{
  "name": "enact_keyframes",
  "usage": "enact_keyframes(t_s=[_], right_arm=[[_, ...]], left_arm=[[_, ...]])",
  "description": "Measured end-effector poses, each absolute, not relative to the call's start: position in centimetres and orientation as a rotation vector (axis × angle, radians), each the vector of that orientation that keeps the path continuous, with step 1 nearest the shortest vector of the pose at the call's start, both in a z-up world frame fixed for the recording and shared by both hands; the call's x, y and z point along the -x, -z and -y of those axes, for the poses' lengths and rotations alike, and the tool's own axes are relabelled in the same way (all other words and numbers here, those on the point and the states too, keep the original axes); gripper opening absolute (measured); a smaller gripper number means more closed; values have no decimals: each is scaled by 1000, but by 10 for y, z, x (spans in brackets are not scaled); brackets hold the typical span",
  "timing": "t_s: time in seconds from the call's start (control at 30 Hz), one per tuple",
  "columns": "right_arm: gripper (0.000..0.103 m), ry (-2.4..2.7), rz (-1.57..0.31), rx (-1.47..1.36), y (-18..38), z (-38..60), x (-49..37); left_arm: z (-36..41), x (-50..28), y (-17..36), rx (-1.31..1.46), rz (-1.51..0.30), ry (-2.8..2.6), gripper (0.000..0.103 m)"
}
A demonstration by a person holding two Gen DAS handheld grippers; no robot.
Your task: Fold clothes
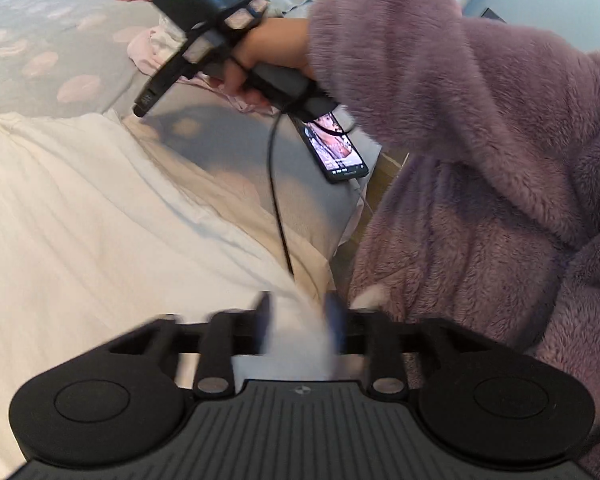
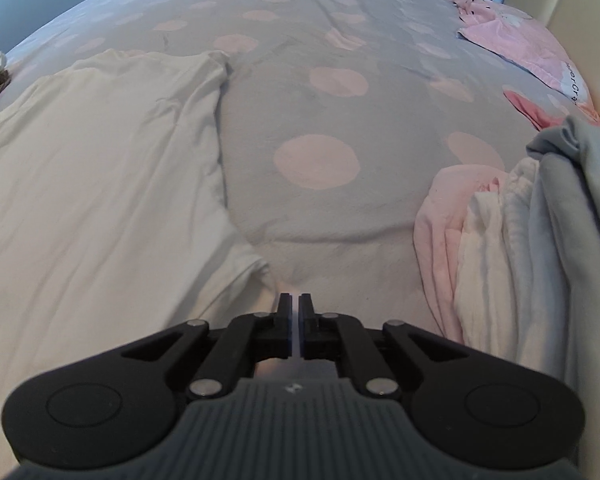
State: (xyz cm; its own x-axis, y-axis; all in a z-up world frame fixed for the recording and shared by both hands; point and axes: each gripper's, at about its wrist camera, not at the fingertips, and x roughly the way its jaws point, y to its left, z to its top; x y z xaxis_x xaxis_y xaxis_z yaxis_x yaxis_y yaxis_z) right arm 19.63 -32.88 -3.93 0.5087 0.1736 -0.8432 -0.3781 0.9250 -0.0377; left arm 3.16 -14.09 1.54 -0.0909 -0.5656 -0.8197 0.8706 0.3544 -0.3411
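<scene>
A cream-white garment (image 1: 80,216) lies spread on the grey bed cover with pink dots (image 2: 340,100); it also shows in the right wrist view (image 2: 92,184). My left gripper (image 1: 298,320) is blurred, its fingers (image 1: 265,312) partly apart with a fold of the garment's edge between them near the bed's front edge. My right gripper (image 2: 296,308) is shut and empty, hovering just right of the garment's sleeve tip (image 2: 252,268). In the left wrist view the right gripper (image 1: 142,110) points down at the garment's far edge.
A pile of pink, white and grey clothes (image 2: 512,240) lies at the right. A pink pillow (image 2: 516,44) sits far right. A phone (image 1: 336,148) with a lit screen and a black cable (image 1: 278,200) lie on the bed near my purple-sleeved arm (image 1: 480,100).
</scene>
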Motion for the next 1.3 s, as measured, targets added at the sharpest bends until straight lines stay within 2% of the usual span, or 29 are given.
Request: enact_keyframes(t_s=[0.37,0.63,0.7,0.73,0.77,0.8,1.07,1.2,1.23,1.3], right_arm=[[7,-418,-969,146,16,346,-131],[7,-392,-923,-65,4,360,-156],[12,-381,-935,-100,5,356,-168],[18,-376,-942,-116,6,353,-174],[30,-372,-951,-132,8,351,-179],[32,-369,-960,-146,9,349,-184],[31,-326,-1038,-209,30,344,-211],[31,-311,-1061,-246,35,345,-219],[31,-308,-1065,-257,35,346,-221],[31,-302,-1074,-279,35,348,-223]], left_arm=[[111,-89,-2,-313,-1093,971,44],[99,-179,-8,-243,-977,800,42],[101,-205,-4,-201,-973,755,42],[102,-219,-2,-180,-971,733,42],[102,-231,2,-169,-967,715,42],[104,-243,5,-170,-958,701,42],[122,-328,37,-125,-969,644,43],[136,-356,53,-76,-1034,590,42],[140,-361,57,-63,-1048,589,41],[146,-366,62,-73,-1079,575,31]])
